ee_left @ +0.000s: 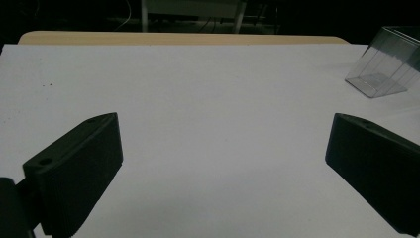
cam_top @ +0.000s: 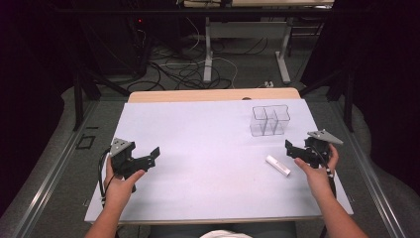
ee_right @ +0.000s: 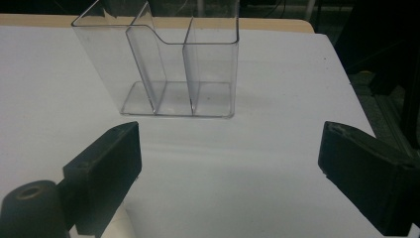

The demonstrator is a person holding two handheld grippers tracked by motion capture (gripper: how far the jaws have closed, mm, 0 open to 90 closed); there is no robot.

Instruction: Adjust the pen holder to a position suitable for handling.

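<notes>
A clear plastic organiser (cam_top: 270, 120) with several compartments stands upright at the back right of the white table (cam_top: 198, 144). A small white tube (cam_top: 278, 165) lies flat in front of it. My right gripper (cam_top: 293, 150) is just right of the tube and open, with nothing in it. In the right gripper view the gripper (ee_right: 228, 153) faces the organiser (ee_right: 163, 64), jaws wide apart; the white tube (ee_right: 121, 227) peeks in at the bottom left. My left gripper (cam_top: 148, 159) is open over the left of the table. In the left gripper view its jaws (ee_left: 223, 148) hold nothing, and the organiser (ee_left: 384, 64) is at the upper right.
A white sheet covers the table; a strip of bare wood (cam_top: 213, 94) shows at its far edge. Beyond it are table legs (cam_top: 208, 49) and loose cables (cam_top: 178, 74) on the floor. Dark curtains close in both sides.
</notes>
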